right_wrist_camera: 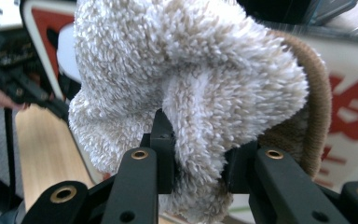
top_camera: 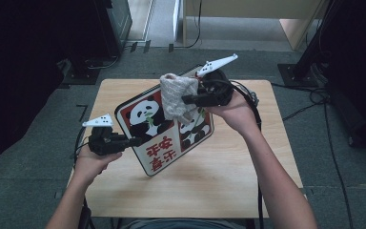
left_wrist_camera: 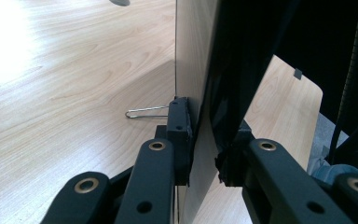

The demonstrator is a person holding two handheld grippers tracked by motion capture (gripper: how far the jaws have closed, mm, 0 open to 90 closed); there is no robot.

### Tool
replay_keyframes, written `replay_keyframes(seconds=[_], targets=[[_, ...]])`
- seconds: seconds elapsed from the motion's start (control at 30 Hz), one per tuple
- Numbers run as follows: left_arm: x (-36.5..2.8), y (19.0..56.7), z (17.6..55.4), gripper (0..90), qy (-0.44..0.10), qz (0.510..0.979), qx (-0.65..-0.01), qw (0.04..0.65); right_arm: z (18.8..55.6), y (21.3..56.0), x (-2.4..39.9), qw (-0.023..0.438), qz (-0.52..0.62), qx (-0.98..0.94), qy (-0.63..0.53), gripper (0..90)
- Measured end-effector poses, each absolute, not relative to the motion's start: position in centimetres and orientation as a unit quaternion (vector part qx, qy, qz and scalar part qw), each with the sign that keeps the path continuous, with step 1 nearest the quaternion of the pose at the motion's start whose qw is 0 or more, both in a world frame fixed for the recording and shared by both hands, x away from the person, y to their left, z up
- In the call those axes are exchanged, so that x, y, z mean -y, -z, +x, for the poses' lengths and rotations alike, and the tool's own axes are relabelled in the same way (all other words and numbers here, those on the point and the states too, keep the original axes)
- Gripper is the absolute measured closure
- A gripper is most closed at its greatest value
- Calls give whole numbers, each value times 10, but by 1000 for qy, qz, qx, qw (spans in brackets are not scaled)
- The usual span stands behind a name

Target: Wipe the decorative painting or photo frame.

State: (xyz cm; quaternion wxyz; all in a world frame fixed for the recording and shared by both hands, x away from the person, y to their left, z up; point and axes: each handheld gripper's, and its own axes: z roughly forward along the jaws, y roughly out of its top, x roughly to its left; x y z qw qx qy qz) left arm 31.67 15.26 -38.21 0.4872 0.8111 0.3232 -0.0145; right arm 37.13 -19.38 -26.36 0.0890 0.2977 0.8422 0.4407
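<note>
One panda board (top_camera: 164, 129): a flat square panel with rounded corners, a dark rim, and four printed quarters, red and white, with black-and-white pandas and red characters. It is held tilted above the table (top_camera: 219, 181), lower corner near the wood; in the left gripper view it shows edge-on (left_wrist_camera: 200, 70), pale on its plain side.

One cloth (top_camera: 177, 95): beige looped terry with a brown ribbed edge (right_wrist_camera: 317, 107), bunched against the board's upper face.

Two grippers. The left gripper (top_camera: 133, 141) is clamped on the board's left edge, pads pressing both faces (left_wrist_camera: 205, 144). The right gripper (top_camera: 187, 100) is clamped on a fold of the cloth (right_wrist_camera: 200, 158).

One thin wire clip (left_wrist_camera: 147, 112) lies on the table.

Surface: one small light-wood table with rounded corners.

Room: grey carpet, black cables (top_camera: 329, 119) trailing on the floor, dark stands at the sides, pale wooden furniture (top_camera: 248, 19) at the back.
</note>
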Motion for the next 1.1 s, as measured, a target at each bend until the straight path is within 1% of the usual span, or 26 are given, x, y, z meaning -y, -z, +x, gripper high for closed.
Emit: replay_keyframes(seconds=[0.2, 0.37, 1.1], targets=[[-153, 382, 316, 783, 15, 812, -318, 488, 376, 262, 185, 90, 292, -842, -445, 706], [-153, 382, 315, 786, 10, 814, -318, 487, 380, 280, 178, 90, 292, -848, -433, 705], [-152, 381, 315, 788, 6, 818, -316, 481, 377, 311, 187, 87, 290, -855, -422, 705]])
